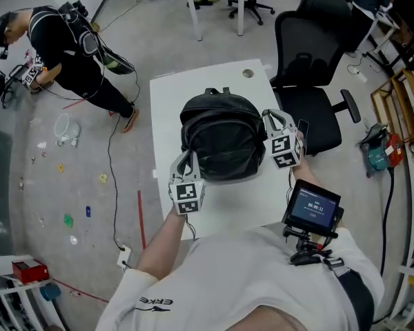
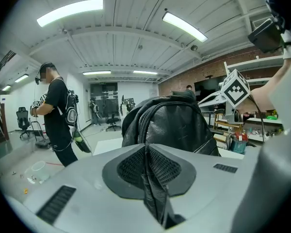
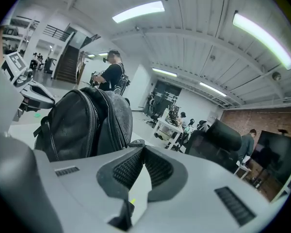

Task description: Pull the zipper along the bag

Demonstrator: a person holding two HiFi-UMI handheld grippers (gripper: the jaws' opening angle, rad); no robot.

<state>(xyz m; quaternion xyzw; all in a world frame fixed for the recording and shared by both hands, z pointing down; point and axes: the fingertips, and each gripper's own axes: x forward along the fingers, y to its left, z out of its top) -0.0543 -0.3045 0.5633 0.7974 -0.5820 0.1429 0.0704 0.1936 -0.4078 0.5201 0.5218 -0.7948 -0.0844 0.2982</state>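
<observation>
A black leather backpack (image 1: 221,140) stands upright on the white table (image 1: 193,88). My left gripper (image 1: 186,158) is at the bag's near left corner. In the left gripper view its jaws (image 2: 146,147) are shut on a black strap that runs back between them, with the backpack (image 2: 174,125) right ahead. My right gripper (image 1: 274,118) is at the bag's right side. Seen from the right gripper (image 3: 142,148), the tips meet on a small dark zipper pull (image 3: 136,142) beside the backpack (image 3: 82,125), whose zipper tracks curve over its top.
A black office chair (image 1: 317,47) stands right of the table. A person in black (image 1: 62,47) stands on the floor at far left, with cables and small litter around. A small screen (image 1: 314,209) hangs at my chest. More desks and chairs stand farther back.
</observation>
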